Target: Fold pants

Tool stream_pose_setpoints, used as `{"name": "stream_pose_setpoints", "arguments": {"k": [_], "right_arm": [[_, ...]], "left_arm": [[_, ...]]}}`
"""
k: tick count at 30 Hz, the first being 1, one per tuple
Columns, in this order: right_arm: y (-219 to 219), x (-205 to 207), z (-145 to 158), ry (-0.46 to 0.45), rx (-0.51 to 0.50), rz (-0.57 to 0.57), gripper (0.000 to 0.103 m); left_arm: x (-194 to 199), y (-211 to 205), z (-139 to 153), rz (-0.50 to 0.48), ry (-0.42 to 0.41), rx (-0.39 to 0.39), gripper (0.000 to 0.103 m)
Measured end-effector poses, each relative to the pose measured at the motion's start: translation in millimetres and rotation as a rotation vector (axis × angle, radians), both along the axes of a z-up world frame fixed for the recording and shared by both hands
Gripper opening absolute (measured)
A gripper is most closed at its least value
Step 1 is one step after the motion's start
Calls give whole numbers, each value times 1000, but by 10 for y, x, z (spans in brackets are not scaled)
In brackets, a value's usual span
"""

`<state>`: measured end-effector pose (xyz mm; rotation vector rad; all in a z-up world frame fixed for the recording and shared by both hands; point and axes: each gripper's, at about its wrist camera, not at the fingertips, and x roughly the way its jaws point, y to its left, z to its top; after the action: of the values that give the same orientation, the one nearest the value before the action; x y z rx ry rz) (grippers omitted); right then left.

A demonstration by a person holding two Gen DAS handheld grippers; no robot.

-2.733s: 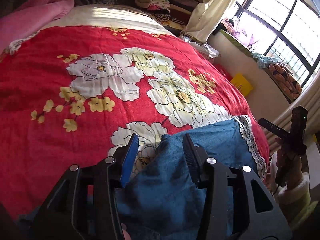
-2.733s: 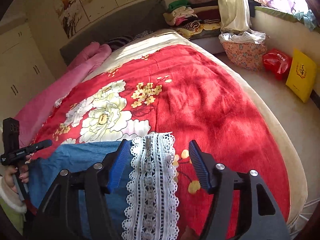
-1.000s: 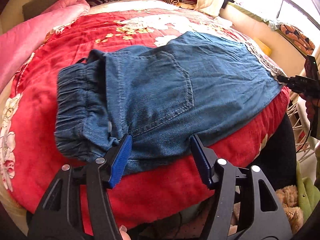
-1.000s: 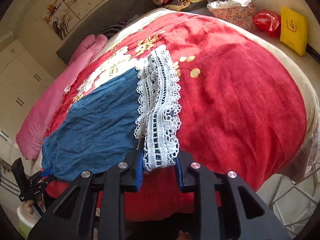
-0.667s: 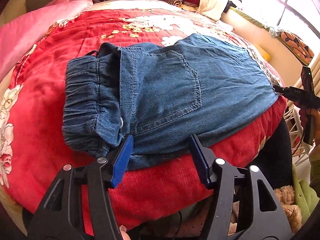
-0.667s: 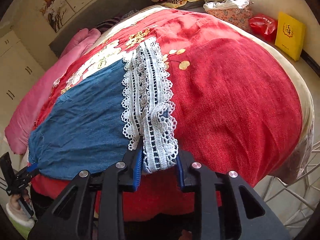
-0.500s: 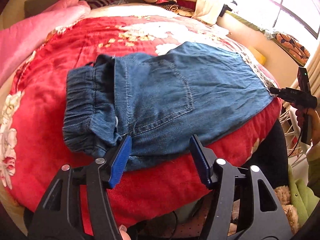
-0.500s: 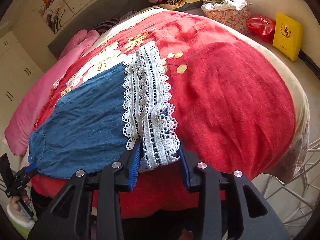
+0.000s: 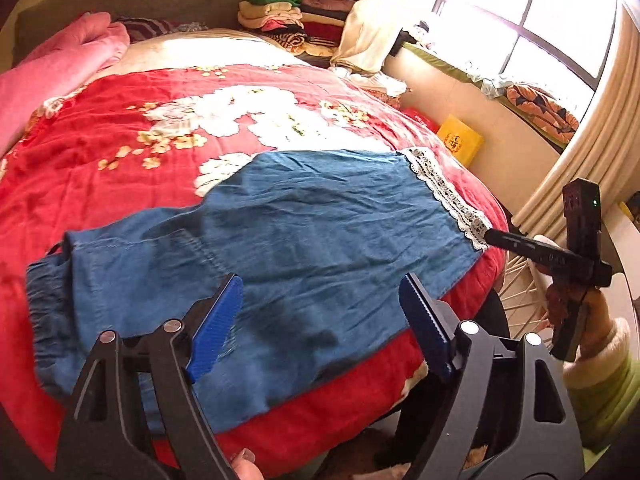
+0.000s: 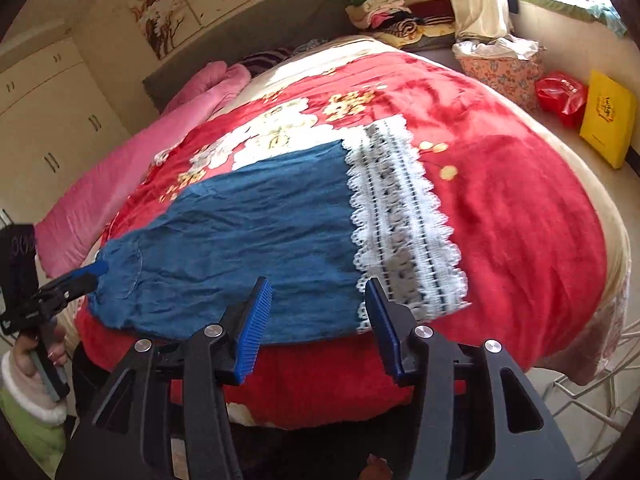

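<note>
Blue denim pants (image 9: 304, 240) lie folded lengthwise and spread flat near the front edge of the red flowered blanket (image 9: 120, 168). The elastic waist (image 9: 44, 300) is at the left, the white lace hem (image 10: 404, 220) at the right. My left gripper (image 9: 320, 324) hovers over the near edge behind the waist. Its jaws are opening, and the blue pads (image 9: 216, 320) press on nothing. My right gripper (image 10: 318, 322) sits just off the near edge beside the lace, jaws opening, with cloth showing between the pads but free of them. Each view shows the other gripper (image 9: 540, 252) (image 10: 68, 284) at the pants' far end.
A pink quilt (image 10: 132, 176) runs along the bed's far left side. Folded clothes (image 9: 280, 16) are stacked by the headboard. On the floor to the right stand a flowered basket (image 10: 500, 72), a red bag (image 10: 560, 96) and a yellow bag (image 10: 608, 116). A wire rack (image 10: 592, 380) stands at the bed's corner.
The right gripper has let go of the lace hem and drawn back from it. The left gripper's jaws have widened and it has pulled up and back from the waist. The pants lie still.
</note>
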<state>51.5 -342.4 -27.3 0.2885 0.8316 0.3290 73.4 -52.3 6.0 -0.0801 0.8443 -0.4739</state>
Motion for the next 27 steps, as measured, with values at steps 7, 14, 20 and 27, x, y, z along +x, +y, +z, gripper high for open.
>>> {"name": "stream_pose_setpoints", "arguments": {"k": [7, 14, 20, 27], "right_arm": [[106, 129, -324, 108, -2, 21, 49], [85, 86, -331, 87, 39, 27, 54], [-255, -105, -97, 15, 133, -52, 67], [-610, -206, -144, 20, 180, -197, 72]], "left_arm": [[336, -391, -342, -51, 73, 90, 73], [388, -452, -650, -54, 95, 173, 73], [397, -477, -298, -80, 59, 134, 74], [890, -787, 189, -115, 2, 95, 83]]}}
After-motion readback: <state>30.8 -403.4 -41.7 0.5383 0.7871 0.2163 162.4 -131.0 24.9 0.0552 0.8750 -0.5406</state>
